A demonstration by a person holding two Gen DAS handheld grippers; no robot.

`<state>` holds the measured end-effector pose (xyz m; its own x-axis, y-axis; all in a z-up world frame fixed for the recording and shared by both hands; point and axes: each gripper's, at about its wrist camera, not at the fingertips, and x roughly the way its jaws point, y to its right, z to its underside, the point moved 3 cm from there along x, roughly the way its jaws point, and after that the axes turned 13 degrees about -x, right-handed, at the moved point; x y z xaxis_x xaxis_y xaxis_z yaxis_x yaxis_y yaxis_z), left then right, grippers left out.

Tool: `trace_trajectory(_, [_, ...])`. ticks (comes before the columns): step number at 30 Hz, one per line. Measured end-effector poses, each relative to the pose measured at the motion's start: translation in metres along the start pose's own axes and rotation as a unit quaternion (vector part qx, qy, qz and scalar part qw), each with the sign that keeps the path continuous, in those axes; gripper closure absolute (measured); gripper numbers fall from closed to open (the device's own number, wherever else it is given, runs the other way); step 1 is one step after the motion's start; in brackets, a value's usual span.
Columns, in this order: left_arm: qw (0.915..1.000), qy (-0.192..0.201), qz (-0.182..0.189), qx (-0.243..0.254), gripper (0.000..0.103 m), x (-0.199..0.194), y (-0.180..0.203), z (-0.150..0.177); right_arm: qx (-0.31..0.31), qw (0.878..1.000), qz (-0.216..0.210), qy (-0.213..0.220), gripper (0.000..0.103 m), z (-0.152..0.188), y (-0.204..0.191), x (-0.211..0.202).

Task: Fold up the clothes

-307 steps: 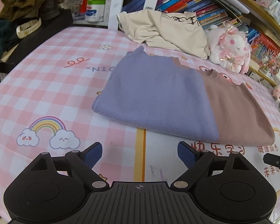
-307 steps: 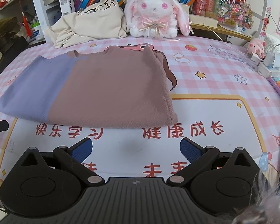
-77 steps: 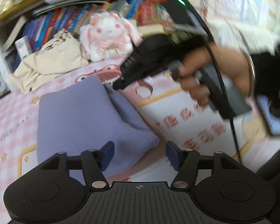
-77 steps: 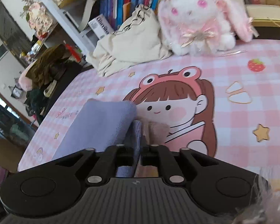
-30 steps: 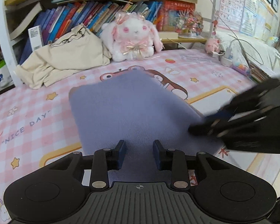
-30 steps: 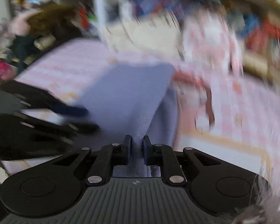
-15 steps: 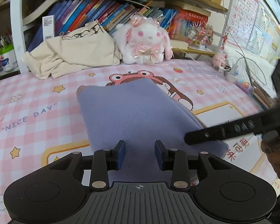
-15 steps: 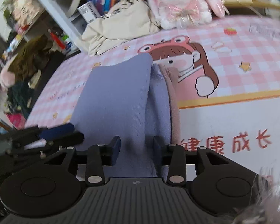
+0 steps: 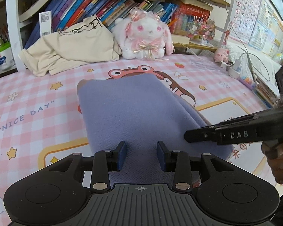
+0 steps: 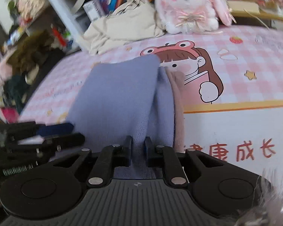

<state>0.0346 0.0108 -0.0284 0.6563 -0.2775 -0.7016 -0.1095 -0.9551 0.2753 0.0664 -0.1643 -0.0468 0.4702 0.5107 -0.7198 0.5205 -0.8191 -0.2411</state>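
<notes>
Lavender knit lay folded near the mat's front; the right gripper (image 10: pixel 138 146) was closing, jaws pinching the sweater (image 9: pixel 134 109) at its near right edge, the left gripper (image 9: pixel 141 156) part-open, holding nothing. Smoothing evenly toward the far plush rabbit (image 9: pixel 145 37) would probably suit

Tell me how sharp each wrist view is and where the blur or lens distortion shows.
Left wrist view: sharp throughout; the plush rabbit and the lettering on the right gripper read clearly, though the fisheye bows the bookshelf. Right wrist view: softer, with smearing at the left edge over the dark clutter, while the folded purple garment stays fairly crisp.
</notes>
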Motion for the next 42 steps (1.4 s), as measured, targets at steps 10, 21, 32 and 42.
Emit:
trace_trajectory(10, [0.9984, 0.054, -0.014, 0.01, 0.022, -0.024, 0.009, -0.006, 0.002, 1.0, 0.003, 0.002, 0.05, -0.007, -0.004, -0.018])
trace_trajectory(21, [0.9967, 0.022, -0.05, -0.06, 0.009, -0.014, -0.019, -0.011, 0.017, 0.996, 0.082, -0.02, 0.02, 0.001, 0.014, -0.026])
trace_trajectory(32, [0.9831, -0.033, -0.002, -0.18, 0.009, 0.002, -0.05, 0.003, 0.028, 0.997, 0.063, -0.048, 0.019, 0.008, 0.014, -0.018])
trace_trajectory(42, [0.9644, -0.037, 0.033, -0.26, 0.015, 0.017, -0.068, -0.009, 0.065, 0.996, 0.022, -0.059, 0.019, 0.005, 0.024, -0.007])
